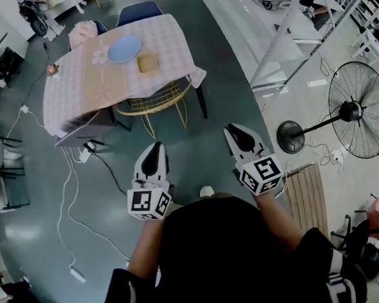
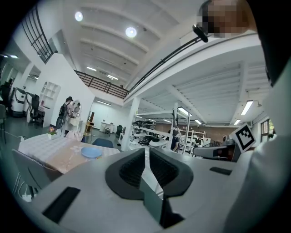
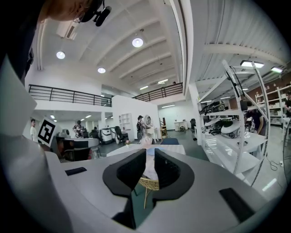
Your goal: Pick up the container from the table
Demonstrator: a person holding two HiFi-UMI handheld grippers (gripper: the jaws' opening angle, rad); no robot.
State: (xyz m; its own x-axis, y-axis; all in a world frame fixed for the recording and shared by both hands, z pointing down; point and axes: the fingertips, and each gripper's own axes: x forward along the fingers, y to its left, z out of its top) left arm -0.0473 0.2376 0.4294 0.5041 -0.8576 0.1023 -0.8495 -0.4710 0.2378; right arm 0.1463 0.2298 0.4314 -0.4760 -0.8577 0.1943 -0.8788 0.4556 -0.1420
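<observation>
The container (image 1: 148,62) is a small tan square box on the table (image 1: 82,90) with a checked cloth, next to a blue plate (image 1: 124,48), far ahead in the head view. My left gripper (image 1: 155,147) and right gripper (image 1: 232,130) hover side by side over the floor, well short of the table. Both are shut with nothing between their jaws. The left gripper view shows its jaws (image 2: 147,152) closed, with the blue plate (image 2: 91,152) in the distance. In the right gripper view the jaws (image 3: 150,154) point toward the table (image 3: 136,148).
A yellow wire chair (image 1: 153,98) is tucked under the table's near side and a blue chair (image 1: 139,12) stands behind it. A standing fan (image 1: 355,110) and a wooden slatted bench (image 1: 307,194) are at the right. White cables (image 1: 69,188) run across the floor on the left.
</observation>
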